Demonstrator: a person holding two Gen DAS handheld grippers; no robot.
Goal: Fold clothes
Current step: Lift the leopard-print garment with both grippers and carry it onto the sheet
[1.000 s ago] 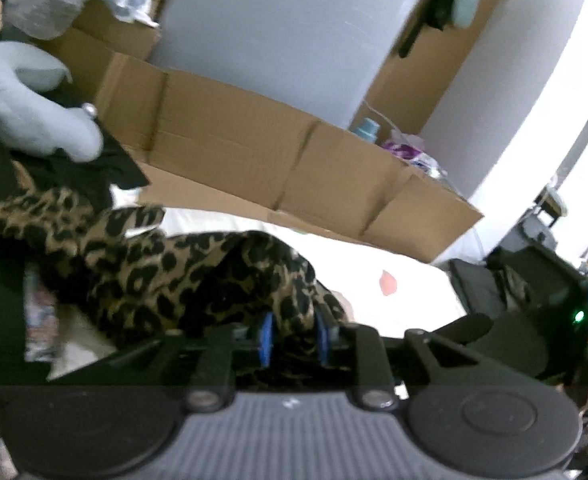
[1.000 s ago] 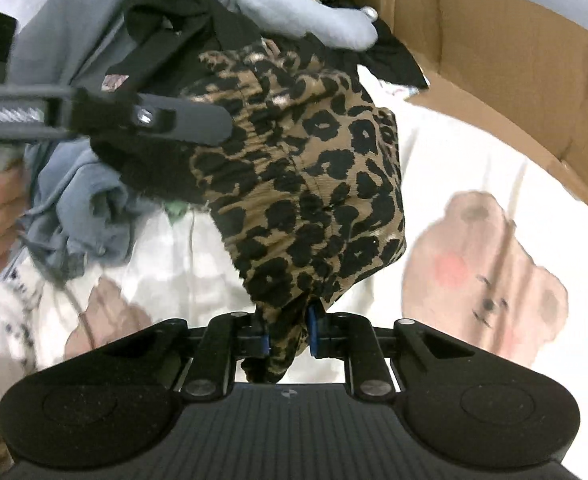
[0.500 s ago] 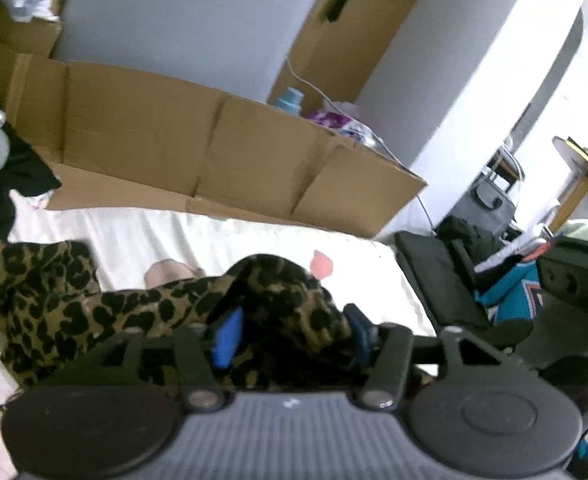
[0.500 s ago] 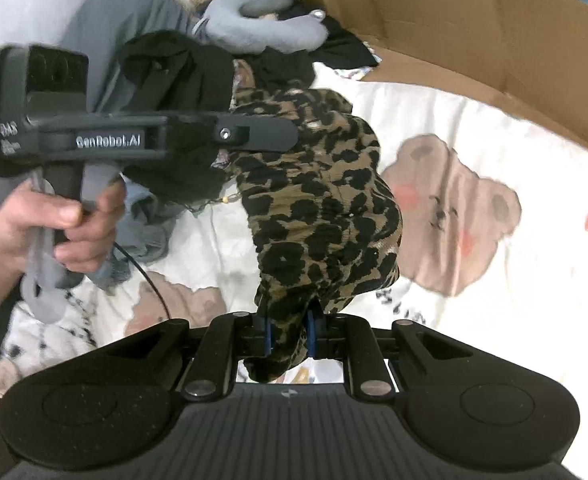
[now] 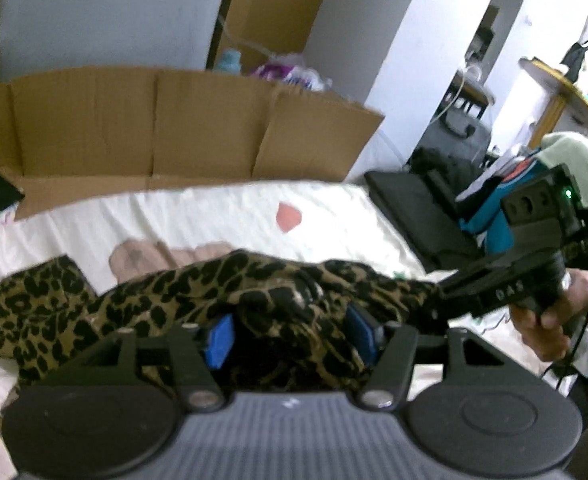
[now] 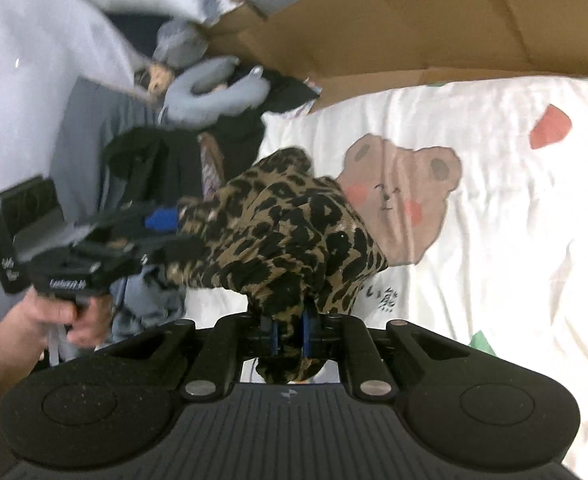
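Clamped on a bunched edge of the leopard-print garment (image 6: 289,240), the right gripper (image 6: 289,336) shows low in the centre of its own view, its blue pads pressed close with cloth squeezed between them and a tuft hanging out below. The left gripper (image 5: 289,336), low in the centre of its view, stands with its fingers well apart; the spotted cloth lies across and between the blue pads (image 5: 219,340), but they do not appear to press on it, so this claw looks to cradle the cloth, not pinch it. The same gripper appears at mid left of the right wrist view, held by a hand (image 6: 57,316), with its tips at the garment's far edge. Strung between the two tools, the garment hangs in a loose band just above the white bedsheet (image 6: 514,220), partly covering the printed bear (image 6: 398,200) near the frame's centre; in the left view its far end droops to the sheet at lower left. Holding one edge firm while the other side is loose would let the cloth be regripped or laid down, though which is meant cannot be settled here. A heap of other clothes (image 6: 181,152), dark and blue-grey, sits at upper left of the right view, beside the cardboard wall (image 5: 153,120) that fences the bed's far side.
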